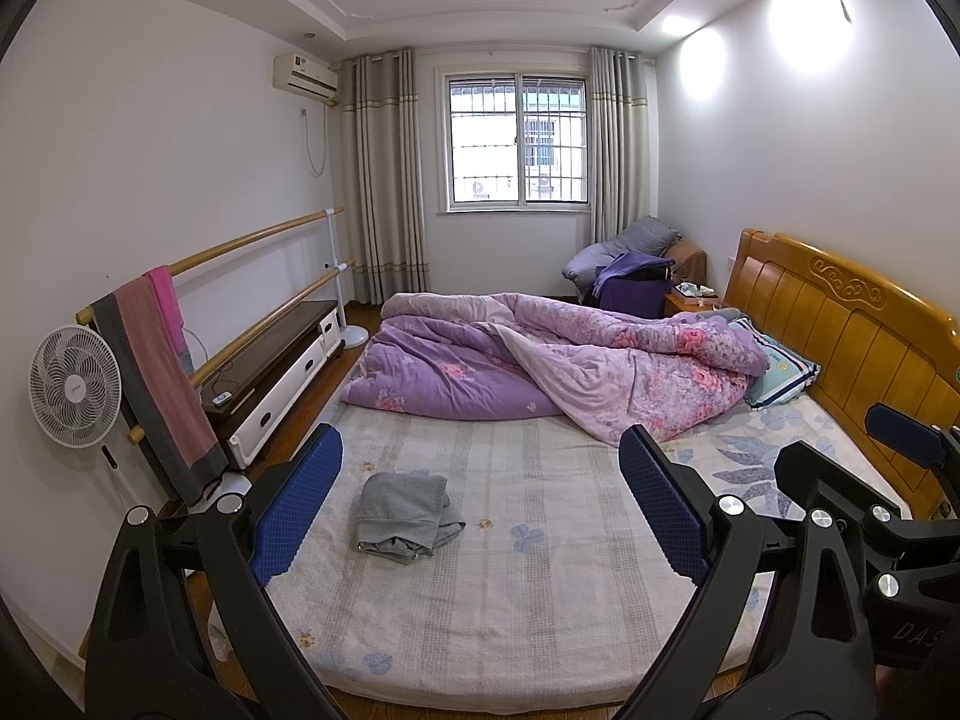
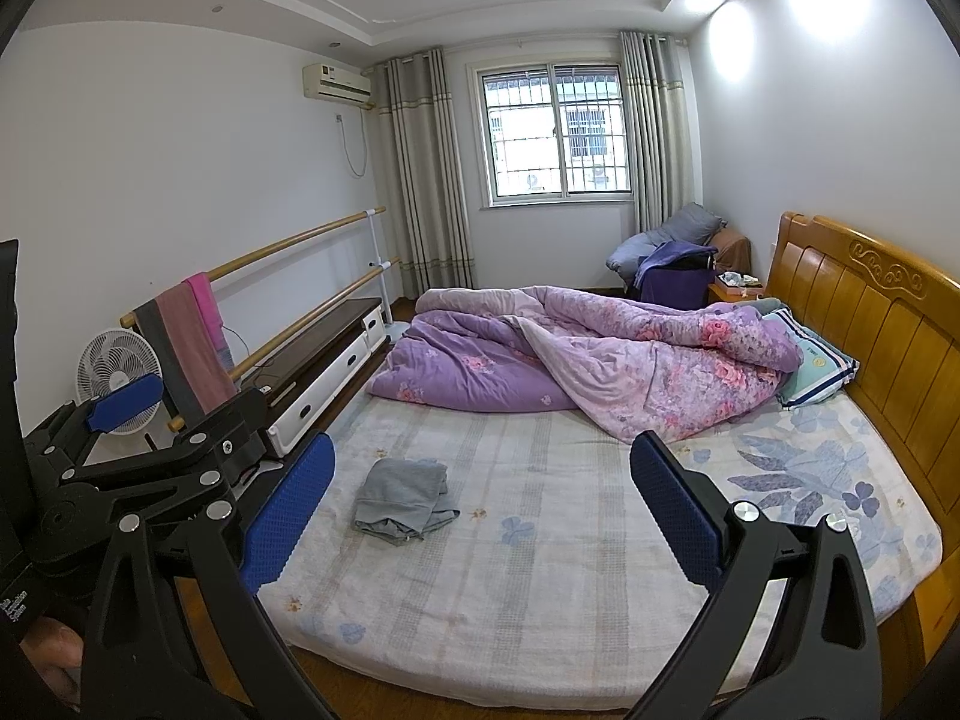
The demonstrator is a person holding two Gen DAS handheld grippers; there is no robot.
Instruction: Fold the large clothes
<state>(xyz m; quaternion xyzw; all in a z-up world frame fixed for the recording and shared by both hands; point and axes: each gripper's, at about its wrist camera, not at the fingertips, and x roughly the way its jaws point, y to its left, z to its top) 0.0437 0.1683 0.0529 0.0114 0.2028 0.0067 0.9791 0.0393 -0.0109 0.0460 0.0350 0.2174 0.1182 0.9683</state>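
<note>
Hovering above the near end of the bed [image 1: 540, 630]: left gripper [image 1: 480, 504], blue-padded fingers [image 1: 297, 504] spread wide apart, holding nothing. Hanging just beside it: right gripper [image 2: 480, 510], jaws likewise wide apart and empty, its blue pads [image 2: 675, 516] framing the mattress. Showing at the right edge of the left wrist view: part of the right gripper; showing at the left edge of the right wrist view: part of the left gripper, in front of the white fan [image 2: 117, 378].

Lying on the pale flowered sheet toward the left side of the bed, well apart from both grippers: grey garment [image 1: 405, 513], bunched into a loose compact heap with folds and an edge showing at its near side. Same garment appearing between the right gripper's fingers in the right wrist view [image 2: 402, 498].

Sprawling across the far half of the bed: purple floral quilt [image 1: 552, 360], crumpled, touching a striped pillow [image 1: 780, 372] beside the wooden headboard [image 1: 840, 324]. Draping over the wooden barre [image 1: 240, 246] along the left wall: pink and grey cloth [image 1: 159, 372], near a low cabinet [image 1: 282, 372]. Facing the bed at the far wall: window [image 1: 516, 138] with curtains drawn aside.
</note>
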